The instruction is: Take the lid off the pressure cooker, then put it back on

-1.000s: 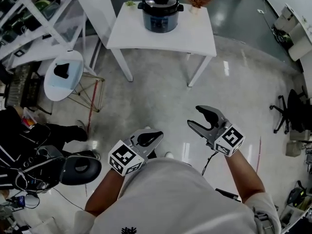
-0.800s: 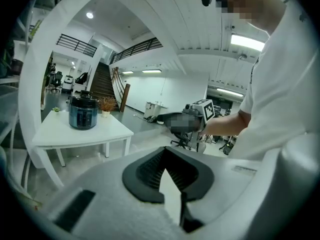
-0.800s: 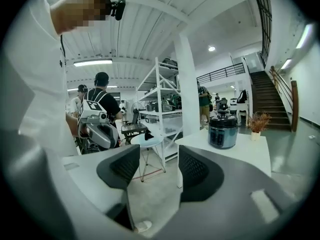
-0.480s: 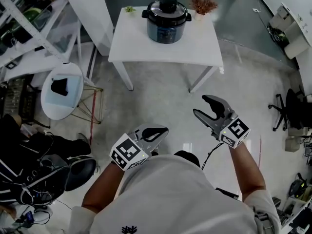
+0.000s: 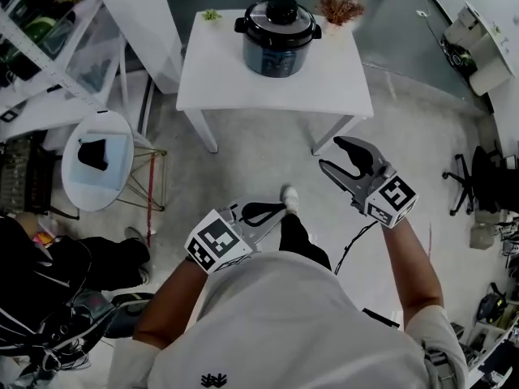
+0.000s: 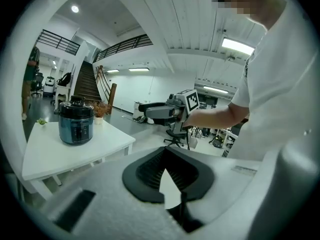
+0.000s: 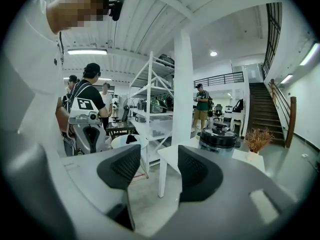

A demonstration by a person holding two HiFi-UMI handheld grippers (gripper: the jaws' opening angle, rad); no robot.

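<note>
Head view: A pressure cooker [image 5: 278,27] stands at the middle of the far edge of a white table [image 5: 268,87], its lid [image 5: 278,11] still seated. A dried plant [image 5: 339,8] sits by the far right corner and a small green sprig [image 5: 211,14] by the far left. The person is on the floor well short of the table. The left claw [image 5: 276,209] is clenched on nothing, and the right claw [image 5: 331,154] is released and empty.

Left gripper view: The left claw's curved pads meet at the tips, with only floor showing through the loop. The cooker rises well beyond them on the table, and the right claw reaches across the background.

Right gripper view: The right claw's two pads stand apart with bare floor between them. The cooker shows just right of the gap, past the table's near corner.

The step in hand looks like the approach, and the lid work has not begun. To do it well, the person should likely close in squarely on the near edge and open the left claw. One claw could then brace a side handle while the other takes the lid's top knob, turning it to unlock before lifting straight up.
</note>
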